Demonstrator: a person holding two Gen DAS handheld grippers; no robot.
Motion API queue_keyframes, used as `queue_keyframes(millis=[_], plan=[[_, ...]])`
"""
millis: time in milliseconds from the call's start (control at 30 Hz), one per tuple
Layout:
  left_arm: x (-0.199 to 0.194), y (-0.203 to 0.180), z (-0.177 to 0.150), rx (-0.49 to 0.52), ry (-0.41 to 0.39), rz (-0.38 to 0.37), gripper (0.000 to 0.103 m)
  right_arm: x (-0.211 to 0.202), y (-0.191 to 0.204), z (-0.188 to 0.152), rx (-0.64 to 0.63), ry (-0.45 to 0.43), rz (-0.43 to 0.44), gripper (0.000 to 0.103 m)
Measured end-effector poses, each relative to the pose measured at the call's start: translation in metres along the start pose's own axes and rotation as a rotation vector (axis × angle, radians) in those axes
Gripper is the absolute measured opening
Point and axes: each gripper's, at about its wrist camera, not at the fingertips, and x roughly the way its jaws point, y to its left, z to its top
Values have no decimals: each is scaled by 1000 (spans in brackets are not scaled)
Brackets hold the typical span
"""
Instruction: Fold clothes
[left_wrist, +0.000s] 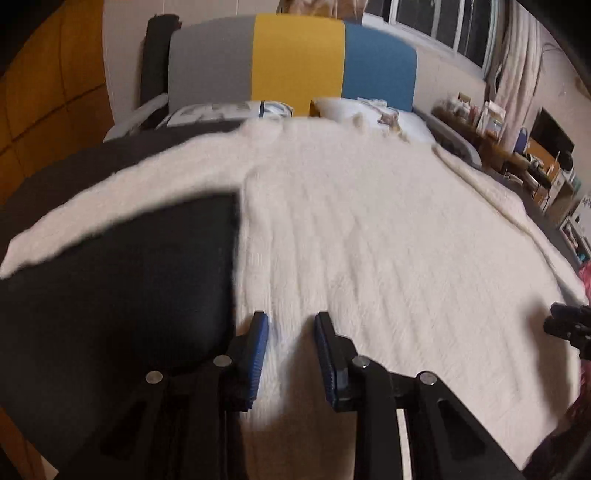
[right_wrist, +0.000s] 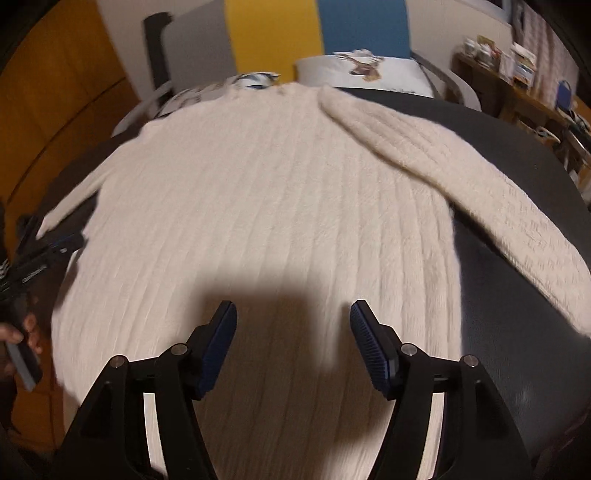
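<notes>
A cream ribbed knit sweater (left_wrist: 369, 240) lies spread flat on a dark bed cover (left_wrist: 110, 295), neck toward the headboard. One sleeve (left_wrist: 110, 195) stretches out to the left. The other sleeve (right_wrist: 461, 166) runs diagonally down the right side over the dark cover (right_wrist: 517, 295). My left gripper (left_wrist: 291, 328) hovers low over the sweater's lower left side edge, jaws a little apart with knit showing between them. My right gripper (right_wrist: 293, 314) stands wide open above the sweater body (right_wrist: 258, 184), casting a shadow on it. Each gripper also shows at the edge of the other's view.
A grey, yellow and blue headboard (left_wrist: 295, 62) and two pillows (left_wrist: 369, 110) close off the far end. At the right stands a cluttered desk (left_wrist: 517, 147), at the left a wooden wardrobe (left_wrist: 44, 92). A hand (right_wrist: 22, 332) holds the left gripper's handle.
</notes>
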Motion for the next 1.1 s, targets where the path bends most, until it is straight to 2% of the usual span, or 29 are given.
queue_keyframes(millis=[100,133,200,233,267,333,433,467,567,733,800,933,1100], plan=[[2,3,11,-51,48,-13,29,-3,6,-19,-59,-82,-19,74],[2,4,18,-68,65,-29,28,-4,5,-18,-55,-81,-7,75],[-4,-3,29,-82,64,-101,27,-11,-6,-15,-21,-72,56,75],[-7,-8,33,-82,60,-146,27,-18,-17,-14,12,-87,98,75],[-9,-13,38,-81,57,-191,27,-31,-33,-15,54,-137,96,75],[-4,-35,47,-47,77,-261,27,-55,-59,-24,94,-223,-28,75],[11,-78,58,36,101,-312,27,-77,-107,-41,98,-221,-355,76],[17,-91,61,57,108,-323,27,-81,-124,-49,103,-201,-415,76],[34,-137,67,122,145,-348,27,-88,-167,-67,44,-209,-563,75],[49,-187,68,182,182,-379,27,-66,-216,-77,-90,-128,-694,74],[52,-196,66,196,190,-385,27,-60,-228,-79,-105,-120,-674,74],[56,-197,63,193,189,-388,27,-57,-229,-83,-205,-179,-683,74],[55,-195,61,186,188,-398,27,-52,-241,-72,-231,-177,-631,74]])
